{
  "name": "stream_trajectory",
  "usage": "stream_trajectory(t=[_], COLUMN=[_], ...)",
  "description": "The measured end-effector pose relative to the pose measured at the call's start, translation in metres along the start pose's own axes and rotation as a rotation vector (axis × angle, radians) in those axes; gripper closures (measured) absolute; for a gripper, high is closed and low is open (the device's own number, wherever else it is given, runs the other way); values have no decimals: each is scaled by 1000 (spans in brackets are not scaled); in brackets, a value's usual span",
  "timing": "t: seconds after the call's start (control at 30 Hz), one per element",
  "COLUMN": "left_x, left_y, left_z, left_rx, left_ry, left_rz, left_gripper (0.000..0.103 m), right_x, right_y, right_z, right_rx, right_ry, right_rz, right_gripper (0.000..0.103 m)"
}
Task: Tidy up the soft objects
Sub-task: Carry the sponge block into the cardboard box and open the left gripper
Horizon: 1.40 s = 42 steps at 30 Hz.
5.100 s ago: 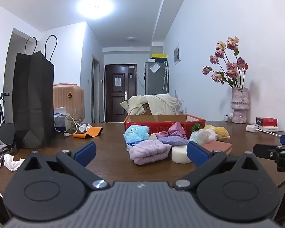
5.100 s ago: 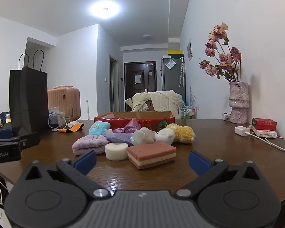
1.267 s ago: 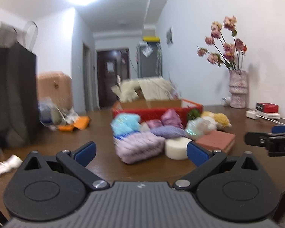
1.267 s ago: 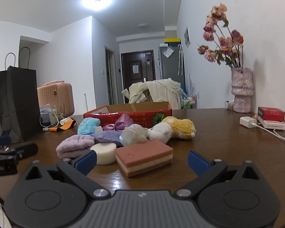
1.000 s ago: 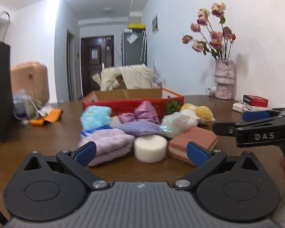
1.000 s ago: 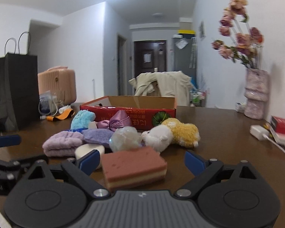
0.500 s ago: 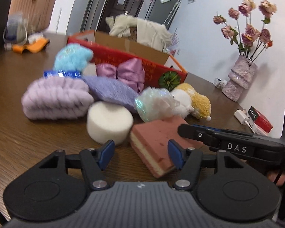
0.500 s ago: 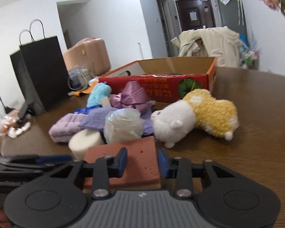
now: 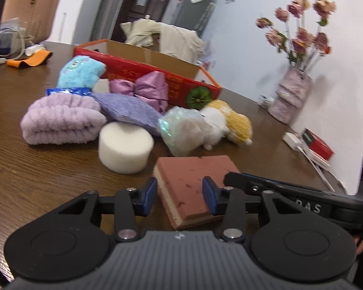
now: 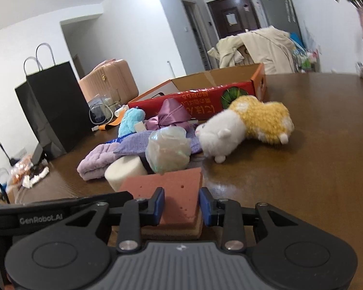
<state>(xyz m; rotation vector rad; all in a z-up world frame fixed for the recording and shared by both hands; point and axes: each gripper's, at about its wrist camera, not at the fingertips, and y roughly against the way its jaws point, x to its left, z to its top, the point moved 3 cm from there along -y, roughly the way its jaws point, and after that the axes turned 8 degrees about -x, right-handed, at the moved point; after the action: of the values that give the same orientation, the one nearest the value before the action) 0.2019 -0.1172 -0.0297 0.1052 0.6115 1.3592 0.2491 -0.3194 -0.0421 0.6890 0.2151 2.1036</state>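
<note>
A pink layered sponge (image 9: 191, 171) lies nearest on the brown table, in front of a heap of soft things. My left gripper (image 9: 180, 194) is closing with the sponge's near part between its jaws: the left pad meets the side edge and the right pad sits over the top. From the other side my right gripper (image 10: 181, 205) is narrowed onto the same sponge (image 10: 179, 183), pads pressed against it. Behind lie a white round sponge (image 9: 124, 145), a lilac towel (image 9: 60, 123), a shiny wrapped ball (image 9: 181, 130) and a white-and-yellow plush (image 9: 225, 123).
An open red cardboard box (image 9: 152, 62) stands behind the heap, with a blue plush (image 9: 81, 72) and a pink bow (image 9: 142, 89) before it. A flower vase (image 9: 290, 96), a red packet (image 9: 317, 142) and a charger sit at the right. A black paper bag (image 10: 53, 111) stands left.
Both grippers have tipped downward and come in over the pink sponge from opposite sides. Their jaws have gone from wide apart to narrow around it.
</note>
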Motion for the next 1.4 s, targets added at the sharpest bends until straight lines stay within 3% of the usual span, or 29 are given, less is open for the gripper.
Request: stream_trajectory(t=[0.13,0.33,0.6,0.7,0.9,1.0,1.13,1.3,1.4], left_x=[-4,-12,-18,-15,3,17,39,55,61], left_y=[5,17,-35,-78,-207,-278,-341,-379,-393], left_z=[2,32,141,190,260,268,260,248,246], left_rx=[-11,-157,-241,-215,-33,93,174,250,300], left_ry=[-10,-88,-84,-90,-63,-41,0,10,31], left_rz=[-33,-106,-212,-237,-251,-266,-252,-229,-235], left_gripper=[67,68,67,66,66,65,65,62,59], right_x=[8,25,14,-4,-67,-97,-126,-124,-122], right_y=[10,21,-26,-64,-172,-224,-272,-302,-303], right_z=[-1,28,132,180,256,270,272,256,253], right_rx=[-11,-104,-228,-244,-161,-92,-36,-20,-31], right_ry=[5,42,47,24,-51,-70,-98,1,22], right_rz=[-23,-32,-68,-81,-161,-243,-305,-357,-390], right_gripper=[72,72,70,70,70,70,70,67,70])
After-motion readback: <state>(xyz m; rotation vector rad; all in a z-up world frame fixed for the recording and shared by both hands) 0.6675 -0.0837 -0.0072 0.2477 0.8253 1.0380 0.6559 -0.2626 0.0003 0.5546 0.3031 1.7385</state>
